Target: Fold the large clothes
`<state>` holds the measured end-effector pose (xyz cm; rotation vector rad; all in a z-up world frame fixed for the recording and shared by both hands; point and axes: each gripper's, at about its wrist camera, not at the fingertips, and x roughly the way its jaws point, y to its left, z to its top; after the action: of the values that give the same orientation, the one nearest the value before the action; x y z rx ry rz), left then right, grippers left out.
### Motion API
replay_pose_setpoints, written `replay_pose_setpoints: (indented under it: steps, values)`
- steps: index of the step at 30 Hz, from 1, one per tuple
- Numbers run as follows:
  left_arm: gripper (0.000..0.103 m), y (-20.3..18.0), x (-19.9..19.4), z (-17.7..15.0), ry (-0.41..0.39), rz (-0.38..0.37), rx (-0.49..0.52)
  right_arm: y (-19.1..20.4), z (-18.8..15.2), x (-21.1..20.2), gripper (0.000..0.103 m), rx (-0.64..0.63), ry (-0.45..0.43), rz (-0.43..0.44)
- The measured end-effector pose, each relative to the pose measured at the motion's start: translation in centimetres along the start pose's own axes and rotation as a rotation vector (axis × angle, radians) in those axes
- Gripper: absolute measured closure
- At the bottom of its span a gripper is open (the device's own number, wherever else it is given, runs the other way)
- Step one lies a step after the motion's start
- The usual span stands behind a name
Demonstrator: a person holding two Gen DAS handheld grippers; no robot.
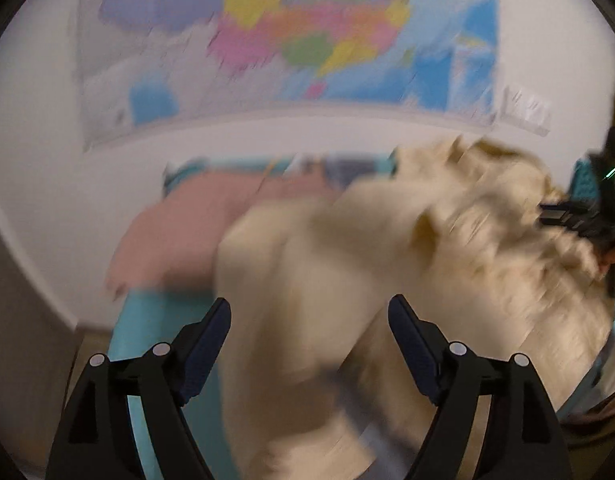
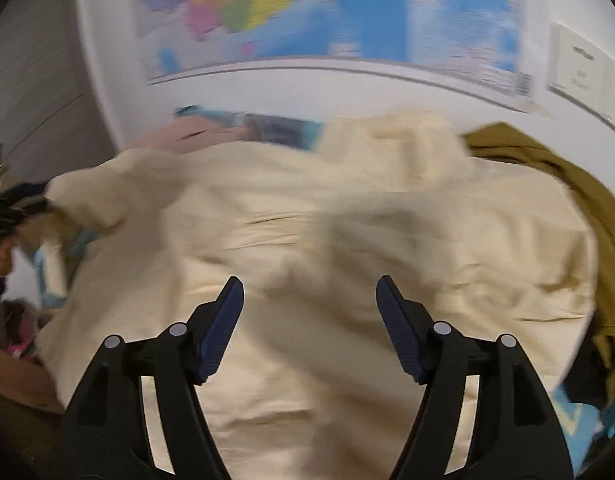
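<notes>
A large cream garment (image 2: 307, 232) lies spread and rumpled over the turquoise surface; it also shows in the left wrist view (image 1: 387, 264), blurred by motion. My left gripper (image 1: 309, 308) is open and empty above the garment's left part. My right gripper (image 2: 310, 286) is open and empty above the garment's middle. The right gripper's body shows at the right edge of the left wrist view (image 1: 587, 208), and the left one at the left edge of the right wrist view (image 2: 11, 204), each close to the cloth's edge.
A pink garment (image 1: 179, 232) lies at the back left and an olive garment (image 2: 567, 176) at the back right. A turquoise cover (image 1: 131, 340) lies under the clothes. A coloured wall map (image 1: 291, 32) hangs on the white wall behind.
</notes>
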<state>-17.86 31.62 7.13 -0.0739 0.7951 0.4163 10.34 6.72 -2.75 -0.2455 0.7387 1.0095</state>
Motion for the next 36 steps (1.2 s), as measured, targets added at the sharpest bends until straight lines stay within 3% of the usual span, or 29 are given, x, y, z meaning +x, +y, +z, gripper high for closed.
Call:
replay_pose_setpoints:
  steps: [3,6,7,8,10,11,14,18,22,26,28,31,33,36]
  values:
    - [0.025,1.6,1.5,-3.5,0.088,0.024,-0.026,2.7,0.1,1.8,0.031,-0.042,0.024,0.052]
    - [0.025,3.1,2.3,-5.6,0.099,0.019,-0.066,5.0,-0.2,3.3,0.03,-0.072,0.054,0.09]
    - [0.03,3.5,2.4,-6.0,0.1,0.038,-0.072,5.7,-0.5,3.1,0.03,-0.074,0.057,0.092]
    - [0.052,3.9,2.7,-6.2,0.102,0.056,-0.076,6.1,-0.7,3.2,0.03,-0.072,0.063,0.104]
    - [0.083,4.9,3.1,-5.6,0.12,0.101,-0.091,6.4,-0.9,2.7,0.03,-0.064,0.054,0.105]
    - [0.089,5.4,2.9,-4.8,0.111,0.144,-0.097,6.4,-0.9,2.3,0.03,-0.056,0.047,0.11]
    - [0.091,5.9,0.8,-1.6,0.01,0.253,-0.057,5.8,-1.0,0.9,0.03,-0.027,0.015,0.102]
    - [0.091,3.3,-2.9,4.1,-0.192,0.302,0.062,4.2,-1.1,-1.6,0.029,0.002,-0.038,0.065]
    - [0.09,-2.6,-3.1,8.6,-0.312,0.206,0.223,2.7,-1.4,-3.8,0.028,0.047,-0.086,0.036]
    - [0.087,-10.3,0.0,10.4,-0.329,0.061,0.391,1.2,-2.4,-5.2,0.028,0.093,-0.107,0.019]
    - [0.081,-13.4,2.3,10.5,-0.292,-0.014,0.446,0.4,-3.1,-5.6,0.028,0.122,-0.103,0.013]
    - [0.074,-16.9,6.6,9.9,-0.15,-0.114,0.464,-0.3,-3.9,-5.7,0.028,0.14,-0.087,0.003]
    - [0.069,-18.2,9.6,9.1,-0.056,-0.168,0.466,-0.6,-4.3,-5.7,0.028,0.146,-0.08,0.006]
    - [0.054,-18.1,10.9,8.2,-0.008,-0.228,0.44,-0.7,-4.7,-5.4,0.028,0.145,-0.071,0.012]
